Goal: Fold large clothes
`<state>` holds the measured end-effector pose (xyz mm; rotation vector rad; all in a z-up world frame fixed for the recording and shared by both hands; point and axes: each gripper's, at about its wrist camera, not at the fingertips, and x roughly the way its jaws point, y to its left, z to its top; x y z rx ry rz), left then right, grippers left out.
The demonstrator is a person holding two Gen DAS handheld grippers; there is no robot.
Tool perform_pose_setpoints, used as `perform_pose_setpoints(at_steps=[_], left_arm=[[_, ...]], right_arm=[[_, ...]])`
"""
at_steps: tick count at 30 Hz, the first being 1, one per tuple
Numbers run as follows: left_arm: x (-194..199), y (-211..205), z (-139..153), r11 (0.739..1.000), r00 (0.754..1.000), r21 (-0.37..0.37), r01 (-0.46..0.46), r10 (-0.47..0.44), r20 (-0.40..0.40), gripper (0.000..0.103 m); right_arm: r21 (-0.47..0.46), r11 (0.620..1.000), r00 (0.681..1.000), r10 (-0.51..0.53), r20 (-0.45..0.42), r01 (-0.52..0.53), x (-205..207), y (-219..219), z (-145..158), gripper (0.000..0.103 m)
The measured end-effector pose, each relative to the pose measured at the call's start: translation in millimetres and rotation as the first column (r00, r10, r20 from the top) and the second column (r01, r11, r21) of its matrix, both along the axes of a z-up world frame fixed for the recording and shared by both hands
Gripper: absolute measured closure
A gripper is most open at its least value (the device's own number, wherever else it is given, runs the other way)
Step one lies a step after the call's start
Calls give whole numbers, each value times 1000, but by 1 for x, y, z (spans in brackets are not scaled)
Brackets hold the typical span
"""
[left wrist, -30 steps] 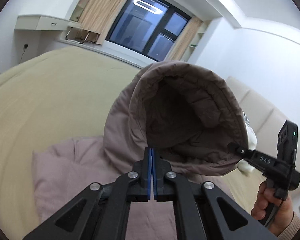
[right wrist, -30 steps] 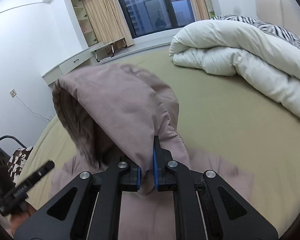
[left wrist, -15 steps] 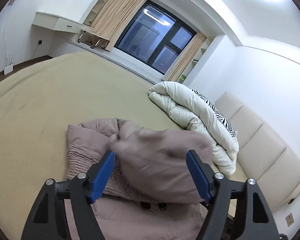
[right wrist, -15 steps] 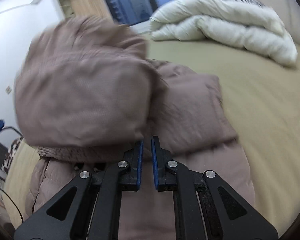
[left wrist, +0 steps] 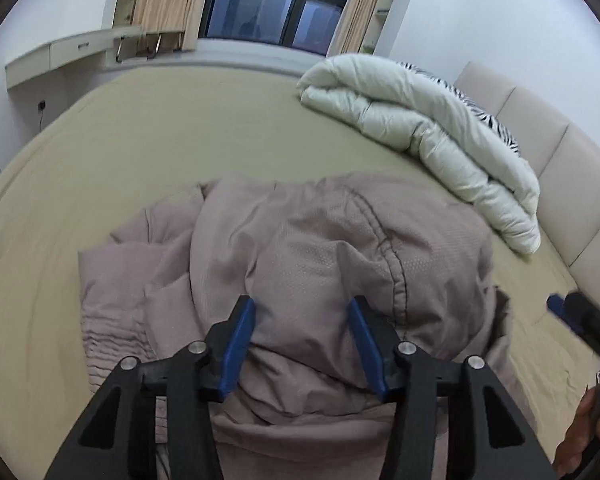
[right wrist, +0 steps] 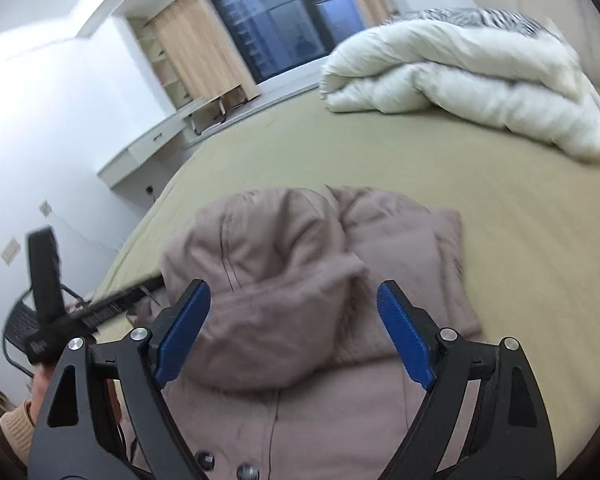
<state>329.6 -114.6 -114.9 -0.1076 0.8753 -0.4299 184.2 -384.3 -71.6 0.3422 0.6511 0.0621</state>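
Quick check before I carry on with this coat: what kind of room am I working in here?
Most likely a bedroom. The coat lies on a wide bed with a padded headboard, a rolled white duvet sits at the far side, and a curtained window fills the end wall.

Both grippers: black angular frames, blue-padded fingers (right wrist: 182,332), silver screws (left wrist: 198,347). Tan ribbed sleeve (right wrist: 16,430) at wrist.

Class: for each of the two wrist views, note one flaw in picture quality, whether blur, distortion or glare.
Left wrist view: fisheye bends the bed edge; the right gripper is smeared. Right wrist view: motion blur softens the duvet; the window reflects a ceiling light.
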Motion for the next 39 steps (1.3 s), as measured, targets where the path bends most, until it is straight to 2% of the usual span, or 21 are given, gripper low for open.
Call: perform_pose_setpoints(at_steps=[1, 2, 5, 7, 8, 10, 13, 14, 17, 18, 20, 22, 25, 26, 27, 29, 32, 33, 34, 37, 39], left_arm=[[3, 1, -14, 1000, 1000, 15, -13, 13, -26, 55], [5, 3, -25, 1000, 999, 23, -19, 20, -43, 55], [6, 8, -51, 999, 998, 29, -12, 13, -66, 56], [9, 7, -60, 999, 998, 42, 2, 0, -58, 56], [9, 7, -62, 999, 998, 47, 10, -8, -58, 56], [10, 7, -61, 998, 998, 53, 21, -18, -67, 57], [8, 15, -38, 1000, 996, -7, 0, -1, -90, 62], [2, 20, -21, 999, 999, -40, -5, 3, -51, 62], [-5, 24, 18, 997, 998, -75, 2, 3, 68, 62], [-1, 21, 23, 997, 997, -82, 13, -7, 72, 62], [14, 7, 22, 998, 997, -60, 28, -23, 74, 62], [31, -4, 7, 999, 999, -24, 22, -21, 33, 62], [53, -10, -29, 1000, 998, 15, 0, 1, -57, 63], [55, -12, -41, 1000, 998, 26, 8, -6, -65, 64], [54, -14, -48, 999, 998, 41, 15, -13, -60, 64], [55, -18, -54, 998, 998, 63, 19, -15, -55, 64], [60, -17, -57, 998, 997, 52, 19, -15, -78, 64], [59, -16, -51, 999, 996, 47, 15, -11, -85, 66], [57, -13, -44, 999, 996, 40, 8, -5, -84, 70], [38, -3, -9, 1000, 999, 20, -21, 21, 38, 70], [36, -6, -7, 998, 997, 62, -23, 19, 71, 70]], right_arm=[[3, 1000, 1000, 21, -16, -21, 11, 6, 0, 41], [-10, 999, 998, 33, -49, -34, 27, 12, -4, 56], [-114, 992, 989, 42, -145, -59, 65, 27, -34, 68], [-166, 983, 964, 33, -265, -79, 87, 29, -76, 69], [-199, 975, 956, 34, -292, -95, 92, 29, -94, 69], [-257, 957, 960, 60, -275, -134, 95, 31, -111, 69], [-232, 965, 956, 55, -290, -125, 96, 25, -93, 69], [-210, 974, 965, 29, -260, -86, 93, 18, -76, 69], [-199, 980, 997, 4, -76, -19, 89, 10, -27, 69], [-200, 979, 998, 19, -52, -29, 98, 13, -18, 69], [-214, 973, 995, 71, -64, -83, 120, 26, -15, 69], [-228, 964, 987, 113, -116, -137, 148, 41, -32, 69], [-251, 952, 952, 100, -291, -176, 189, 49, -96, 69], [-290, 940, 951, 91, -294, -180, 194, 50, -117, 69], [-345, 922, 962, 89, -258, -178, 193, 53, -131, 69], [-385, 909, 970, 77, -230, -163, 196, 59, -143, 69], [-348, 919, 961, 94, -261, -185, 205, 53, -140, 69], [-330, 924, 954, 101, -282, -195, 207, 52, -131, 69], [-309, 935, 959, 90, -270, -175, 188, 49, -103, 69], [-279, 957, 993, 46, -110, -75, 183, 27, -56, 69], [-286, 956, 994, 38, -101, -65, 197, 23, -50, 69]])
